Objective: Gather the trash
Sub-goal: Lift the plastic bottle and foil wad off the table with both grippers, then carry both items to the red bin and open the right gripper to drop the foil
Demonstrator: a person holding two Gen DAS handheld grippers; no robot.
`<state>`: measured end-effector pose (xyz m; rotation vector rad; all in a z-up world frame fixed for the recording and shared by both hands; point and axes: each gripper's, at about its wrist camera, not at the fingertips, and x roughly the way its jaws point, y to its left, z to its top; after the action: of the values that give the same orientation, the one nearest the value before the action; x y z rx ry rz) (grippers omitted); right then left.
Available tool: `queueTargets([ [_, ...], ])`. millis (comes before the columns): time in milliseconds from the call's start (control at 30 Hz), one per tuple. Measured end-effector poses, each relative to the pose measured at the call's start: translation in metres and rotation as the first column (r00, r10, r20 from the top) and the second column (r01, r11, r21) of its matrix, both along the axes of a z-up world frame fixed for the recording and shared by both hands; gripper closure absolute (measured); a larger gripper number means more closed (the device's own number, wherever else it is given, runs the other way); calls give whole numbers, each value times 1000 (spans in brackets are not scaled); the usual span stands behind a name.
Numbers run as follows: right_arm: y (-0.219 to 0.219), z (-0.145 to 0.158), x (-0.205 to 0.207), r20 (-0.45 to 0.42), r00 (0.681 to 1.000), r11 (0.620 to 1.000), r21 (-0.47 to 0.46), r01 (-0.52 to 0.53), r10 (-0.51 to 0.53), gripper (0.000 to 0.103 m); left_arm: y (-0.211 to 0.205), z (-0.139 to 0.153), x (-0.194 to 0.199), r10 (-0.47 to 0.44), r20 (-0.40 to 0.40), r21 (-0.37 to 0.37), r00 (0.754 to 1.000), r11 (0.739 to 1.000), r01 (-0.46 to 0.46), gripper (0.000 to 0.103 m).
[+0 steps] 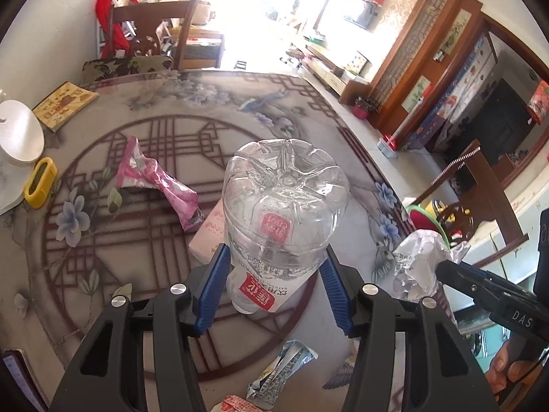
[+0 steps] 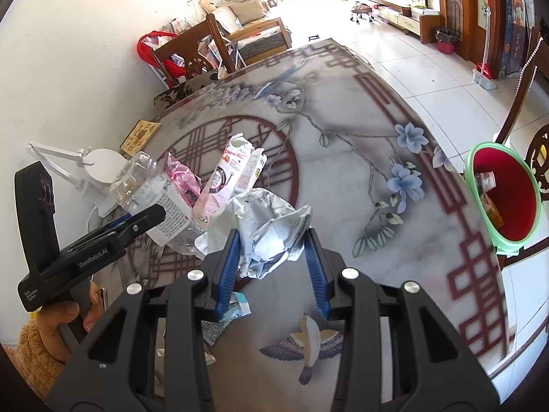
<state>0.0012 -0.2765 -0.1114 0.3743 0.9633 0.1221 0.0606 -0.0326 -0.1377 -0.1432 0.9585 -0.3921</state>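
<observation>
Two grippers hang above a round table (image 2: 343,178) whose smooth top is printed with flowers, birds and maroon lattice.

Far left in the left wrist view, at nine o'clock, a white disc lamp base (image 1: 19,134) sits beside a yellow rounded holder (image 1: 39,182); a yellow booklet (image 1: 63,104) lies at ten o'clock. Next comes a twisted pink wrapper (image 1: 156,182), glossy and creased, flat on the table, with a pale pink carton (image 1: 209,237) just beside it. Centre: the left gripper (image 1: 274,274) has its ribbed blue pads (image 1: 212,288) clamped on a clear plastic bottle (image 1: 284,213), one pad on each flank of the labelled body. Its lobed base points away from the camera, the red-and-white label sits between the jaws, and the bottle is off the table. Crumpled printed wrappers (image 1: 281,370) lie below at six o'clock.

Further right, the right gripper (image 2: 271,254) pinches a crumpled wad (image 2: 271,226) of white and silvery foil paper, jaws drawn close, the wad bulging above the pads and clear of the table. At three o'clock in the right wrist view, off the table edge, stands a bin (image 2: 504,202), red inside with a green rim, with a little trash in it.
</observation>
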Motion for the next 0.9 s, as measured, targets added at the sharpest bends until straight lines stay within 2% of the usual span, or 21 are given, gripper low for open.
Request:
queueTargets([
  [333, -32, 17, -2, 52, 999, 1000, 18, -10, 9, 65, -27, 20, -9, 37, 64, 9, 997, 999, -37, 53],
  [600, -74, 28, -3, 89, 996, 999, 43, -7, 3, 65, -68, 36, -16, 39, 108, 11, 993, 999, -41, 53],
  [900, -121, 33, -4, 109, 994, 998, 70, 3, -11, 65, -112, 44, -19, 31, 122, 18, 992, 999, -34, 53],
])
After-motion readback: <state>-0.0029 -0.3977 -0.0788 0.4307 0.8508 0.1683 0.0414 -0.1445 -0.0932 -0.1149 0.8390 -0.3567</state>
